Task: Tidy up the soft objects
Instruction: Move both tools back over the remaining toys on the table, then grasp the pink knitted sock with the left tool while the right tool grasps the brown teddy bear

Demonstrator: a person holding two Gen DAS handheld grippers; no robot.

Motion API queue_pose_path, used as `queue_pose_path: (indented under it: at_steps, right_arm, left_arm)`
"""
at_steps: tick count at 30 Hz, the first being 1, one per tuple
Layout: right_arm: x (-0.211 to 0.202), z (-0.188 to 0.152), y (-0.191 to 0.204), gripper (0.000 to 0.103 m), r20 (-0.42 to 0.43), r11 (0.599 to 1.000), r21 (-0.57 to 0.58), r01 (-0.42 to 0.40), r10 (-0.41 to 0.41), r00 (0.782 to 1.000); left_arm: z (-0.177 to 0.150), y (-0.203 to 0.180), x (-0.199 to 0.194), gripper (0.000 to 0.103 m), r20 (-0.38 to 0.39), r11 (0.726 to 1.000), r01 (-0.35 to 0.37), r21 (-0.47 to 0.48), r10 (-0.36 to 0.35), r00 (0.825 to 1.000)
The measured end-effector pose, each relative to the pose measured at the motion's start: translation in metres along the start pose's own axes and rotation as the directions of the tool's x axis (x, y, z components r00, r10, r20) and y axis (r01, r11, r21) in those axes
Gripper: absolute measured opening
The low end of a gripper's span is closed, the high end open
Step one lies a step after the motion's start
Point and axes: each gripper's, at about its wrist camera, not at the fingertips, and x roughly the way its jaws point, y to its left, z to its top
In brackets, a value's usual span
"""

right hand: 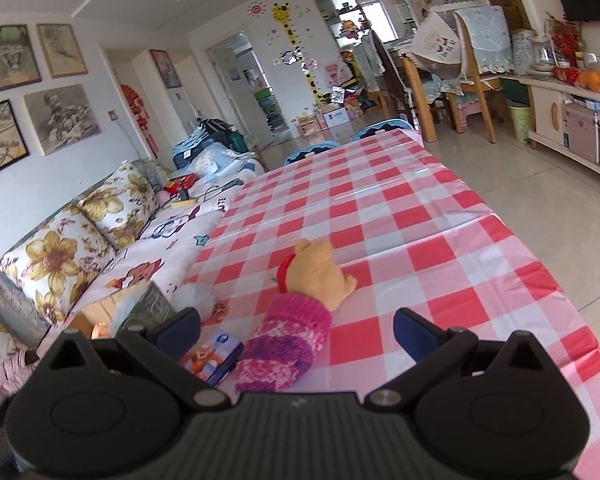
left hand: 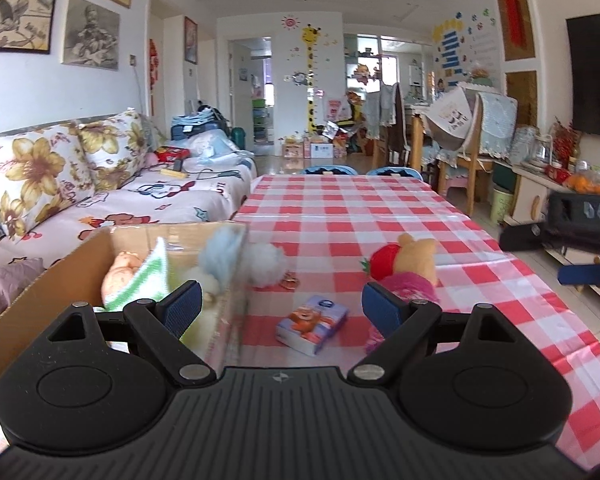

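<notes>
— Fingers [left hand: 384,304] on the left gripper [left hand: 282,304] stand wide apart with nothing between them, and the same goes for the right gripper [right hand: 296,330]: spread, empty, hovering low over the bench covered in red-and-white checked cloth [left hand: 340,216].

— Where are the soft things?

— Some already lie in the brown cardboard box [left hand: 100,240] at the bench's left edge, next to the floral-cushioned sofa [left hand: 60,168]: a pink doll in green-and-white striped knit [left hand: 140,276] and a pale blue fluffy toy [left hand: 224,248] at the box's right wall. Just outside that wall a white fluffy ball [left hand: 266,266] lies on the cloth.

— And the bear?

— A tan plush bear in a red cap and pink knitted sweater [right hand: 300,312] lies on its side on the bench, right in front of the right gripper, nearer its left finger [right hand: 180,330]. Beside it, toward the box, lies a small purple tissue pack with an orange cartoon bear [left hand: 312,324], flat on the cloth.

— Do the grippers touch anything?

— Neither one. From the left wrist view the right gripper's dark body shows at the far right edge, well apart from the box.
</notes>
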Motion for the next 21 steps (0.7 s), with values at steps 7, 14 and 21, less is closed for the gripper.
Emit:
queue_pose_path:
  at_steps: [7, 14, 21]
  right_arm:
    - [-0.001, 0.011, -0.013, 0.102, 0.025, 0.999, 0.042, 0.009, -0.01, 1.0]
    - [0.003, 0.023, -0.032, 0.102, 0.048, 0.997, 0.07, 0.042, -0.045, 0.998]
    - [0.02, 0.033, -0.057, 0.102, 0.043, 0.992, 0.108, 0.072, -0.077, 0.996]
  left_arm:
    - [-0.004, -0.011, 0.003, 0.103, -0.019, 0.999, 0.02, 0.031, -0.019, 1.0]
    - [-0.009, -0.026, 0.01, 0.103, -0.035, 0.996, 0.049, 0.068, -0.047, 0.998]
    - [-0.017, -0.046, 0.037, 0.103, -0.065, 0.986, 0.072, 0.149, -0.063, 0.996]
